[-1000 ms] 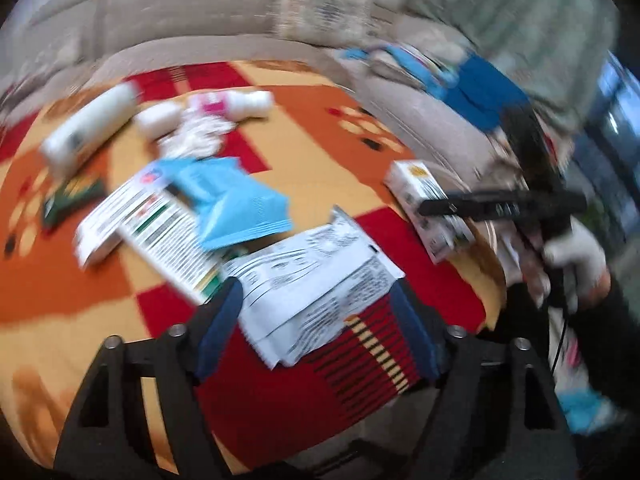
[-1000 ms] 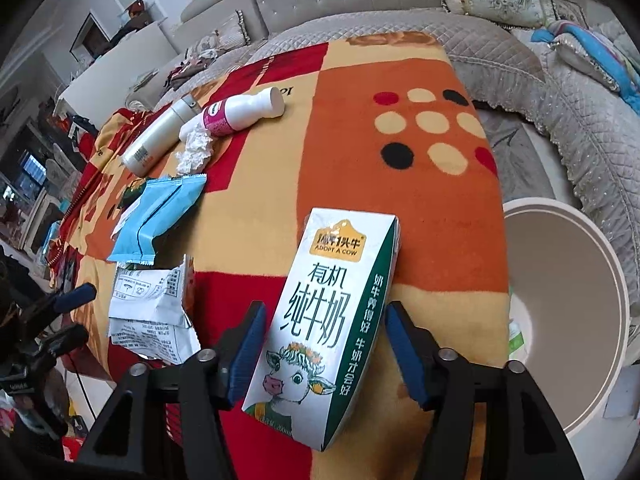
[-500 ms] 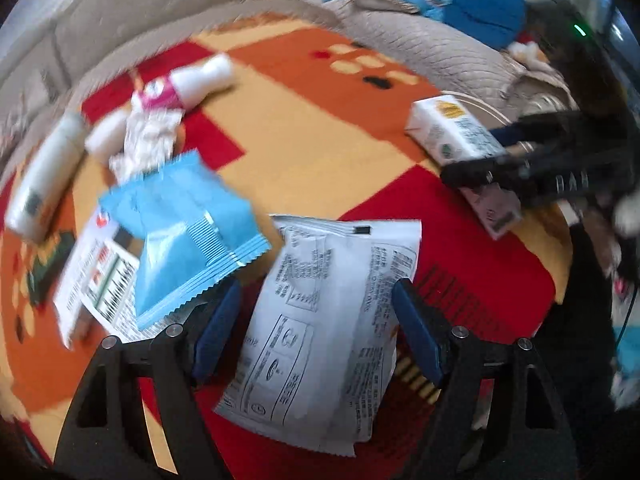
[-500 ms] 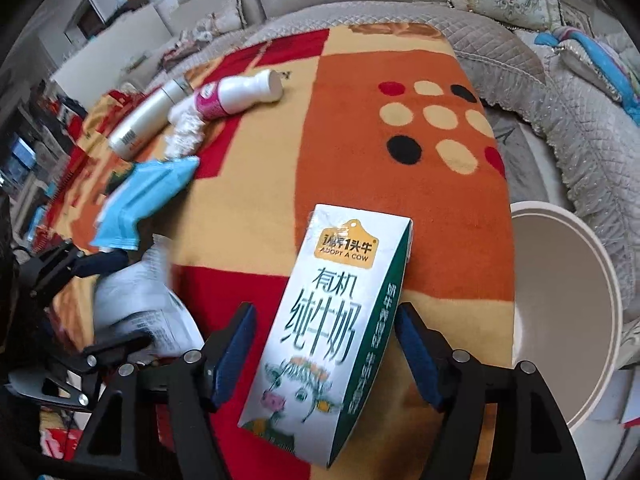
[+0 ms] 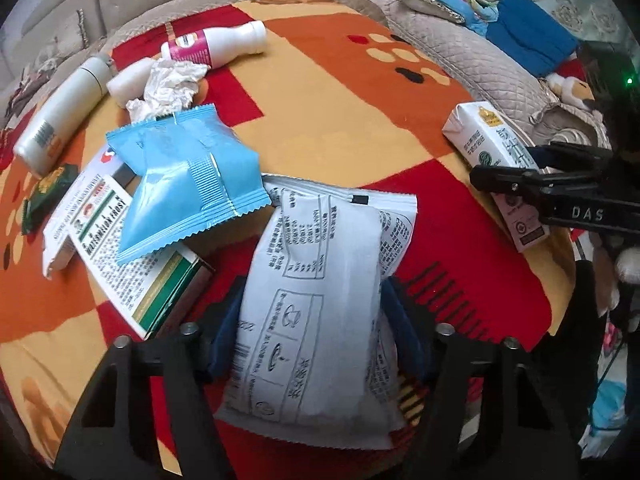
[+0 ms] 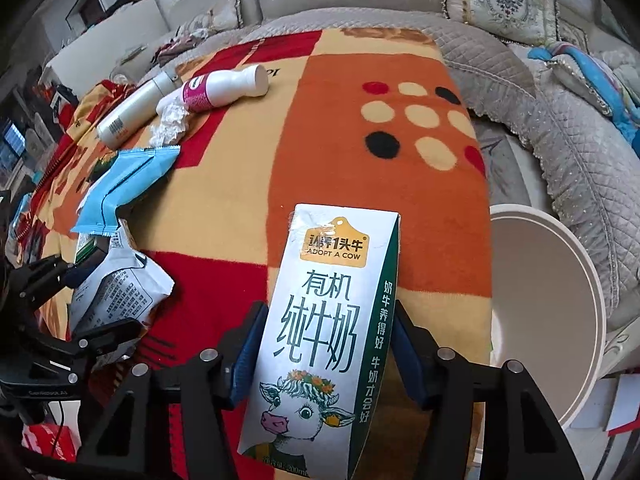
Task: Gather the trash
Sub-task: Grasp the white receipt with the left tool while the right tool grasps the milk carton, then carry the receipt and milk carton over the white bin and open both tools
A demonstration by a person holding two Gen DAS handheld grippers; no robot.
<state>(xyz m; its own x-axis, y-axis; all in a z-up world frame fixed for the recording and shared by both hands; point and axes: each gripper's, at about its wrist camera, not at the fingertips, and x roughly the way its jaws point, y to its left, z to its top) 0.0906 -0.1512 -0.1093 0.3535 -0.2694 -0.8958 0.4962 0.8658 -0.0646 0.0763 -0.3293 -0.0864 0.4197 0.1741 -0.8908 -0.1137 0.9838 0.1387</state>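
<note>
My left gripper (image 5: pixel 312 332) is closing on a white printed packet (image 5: pixel 316 280); both blue pads press its sides and it bulges between them. My right gripper (image 6: pixel 326 344) is closing on a white-and-green milk carton (image 6: pixel 332 320) that lies on the blanket, with the pads against its long sides. The left wrist view shows the right gripper (image 5: pixel 560 184) and the carton (image 5: pixel 492 140) at the right edge. In the right wrist view, the left gripper (image 6: pixel 80 300) and packet (image 6: pixel 120 288) are at the lower left.
On the orange-red blanket (image 5: pixel 340 92) lie a blue wrapper (image 5: pixel 188 176), a printed box (image 5: pixel 132 256), a green wrapper (image 5: pixel 48 188), crumpled tissue (image 5: pixel 168 88), a pink-labelled bottle (image 5: pixel 216 42) and a white bottle (image 5: pixel 60 120). A beige bin (image 6: pixel 540 300) stands right of the blanket's edge.
The left gripper has come down over the white packet and closed onto it, bunching it up. The right gripper's pads have closed in against the milk carton.
</note>
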